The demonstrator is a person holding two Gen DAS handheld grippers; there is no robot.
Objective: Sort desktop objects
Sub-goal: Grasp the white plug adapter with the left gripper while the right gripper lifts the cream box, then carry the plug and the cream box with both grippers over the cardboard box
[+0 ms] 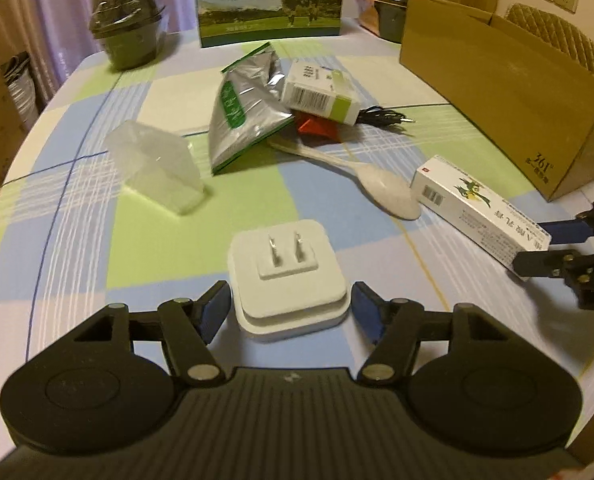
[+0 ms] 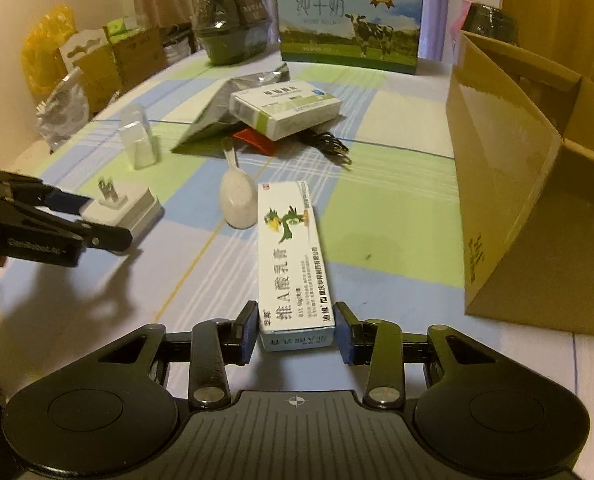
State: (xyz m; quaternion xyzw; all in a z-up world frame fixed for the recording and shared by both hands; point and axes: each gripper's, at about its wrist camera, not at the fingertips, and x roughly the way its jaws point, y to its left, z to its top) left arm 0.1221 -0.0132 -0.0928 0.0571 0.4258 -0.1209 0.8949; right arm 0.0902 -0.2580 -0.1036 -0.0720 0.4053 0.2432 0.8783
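Both grippers are at the pre-grasp stage; nothing lifted yet, as far as I can judge.

Left gripper (image 1: 291, 312): jaws spread, straddling the white plug adapter (image 1: 287, 276). The adapter lies flat on the counter (image 1: 157, 240), prongs up, between the blue pads. I see a gap on each side, so no contact yet.

Right gripper (image 2: 295, 326): jaws spread around the near end of the long white ointment box (image 2: 291, 256). The box lies flat, lengthwise away from me, its far end just beside the bowl of the white plastic spoon (image 2: 239, 200). The pads sit close to the box sides, but I read a thin gap on each.

Likely destination: the open cardboard box (image 2: 509, 184) to the right, near the ointment box. Which item goes where is my guess; the task line does not say.

Still on the counter, further back: silver pouch (image 1: 243, 112), medicine carton (image 1: 317, 94) resting on it, red packet (image 1: 317, 126) and black cable (image 1: 381, 116) partly underneath, clear plastic cup (image 1: 157, 166) on its side.

Next move, my judgement:
- Close both grippers squarely on the flat sides.
- Adapter is low and smooth-edged; grip it low or it may slip out.
- Ointment box is held at one end only; expect it to droop on lifting, so lift slowly and clear the spoon.
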